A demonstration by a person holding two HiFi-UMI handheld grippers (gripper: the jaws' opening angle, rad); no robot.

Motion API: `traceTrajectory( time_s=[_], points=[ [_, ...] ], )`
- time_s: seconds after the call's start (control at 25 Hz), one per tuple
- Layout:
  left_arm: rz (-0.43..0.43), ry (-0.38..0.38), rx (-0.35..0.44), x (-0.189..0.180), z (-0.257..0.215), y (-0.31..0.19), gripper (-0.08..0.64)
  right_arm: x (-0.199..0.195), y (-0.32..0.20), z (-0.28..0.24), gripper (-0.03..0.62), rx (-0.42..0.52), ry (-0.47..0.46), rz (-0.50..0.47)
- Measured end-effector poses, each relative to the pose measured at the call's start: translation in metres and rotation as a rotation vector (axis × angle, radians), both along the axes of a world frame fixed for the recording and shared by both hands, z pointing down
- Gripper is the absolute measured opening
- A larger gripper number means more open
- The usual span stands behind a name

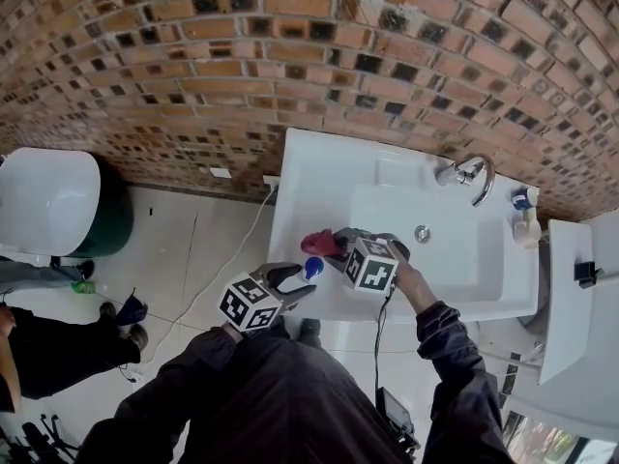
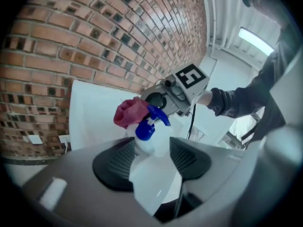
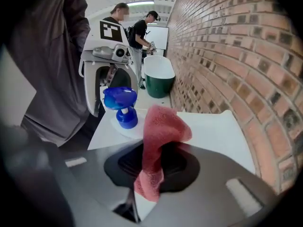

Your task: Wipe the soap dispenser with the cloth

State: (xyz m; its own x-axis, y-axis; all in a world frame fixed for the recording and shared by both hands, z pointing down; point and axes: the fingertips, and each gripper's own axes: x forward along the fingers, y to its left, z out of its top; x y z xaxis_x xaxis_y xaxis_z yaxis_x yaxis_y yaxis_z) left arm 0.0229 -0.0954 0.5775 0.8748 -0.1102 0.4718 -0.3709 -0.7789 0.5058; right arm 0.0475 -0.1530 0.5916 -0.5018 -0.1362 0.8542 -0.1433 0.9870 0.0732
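We count two grippers, the left gripper and the right gripper, one soap dispenser, one red cloth, one white sink and one tap.

White soap dispenser with a blue pump and rose-red cloth, at the front left corner of a white sink. Behind, a red-brown brick wall (small dark squares set in rows). Black-and-white square markers cover each cube; the tub is dark green outside, white within.
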Motion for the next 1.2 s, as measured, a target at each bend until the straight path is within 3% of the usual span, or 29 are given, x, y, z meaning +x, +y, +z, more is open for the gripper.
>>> traceTrajectory(
  time_s=[0.16,0.48,0.6,0.72,0.96,1.2],
  points=[
    [-0.002,-0.017,-0.003,-0.001,0.004,-0.001,0.215,0.001,-0.001,0.016,0.069,-0.069,-0.010,0.007],
    [-0.007,-0.043,-0.012,-0.001,0.011,-0.002,0.210,0.001,0.015,0.073,0.071,-0.123,0.095,-0.037],
    [-0.012,-0.044,-0.013,-0.001,0.012,-0.002,0.210,0.002,0.013,0.078,0.071,-0.106,0.088,0.025],
    [-0.019,-0.038,-0.011,-0.003,0.010,-0.003,0.210,0.009,0.008,0.067,0.071,-0.077,0.043,0.147],
    [-0.063,-0.003,0.022,-0.019,-0.010,0.000,0.210,0.020,0.022,-0.009,0.071,-0.053,-0.279,0.460],
    [-0.107,0.060,0.197,-0.042,-0.077,0.012,0.210,0.035,0.070,-0.108,0.072,-0.015,-0.648,0.755]
  ],
)
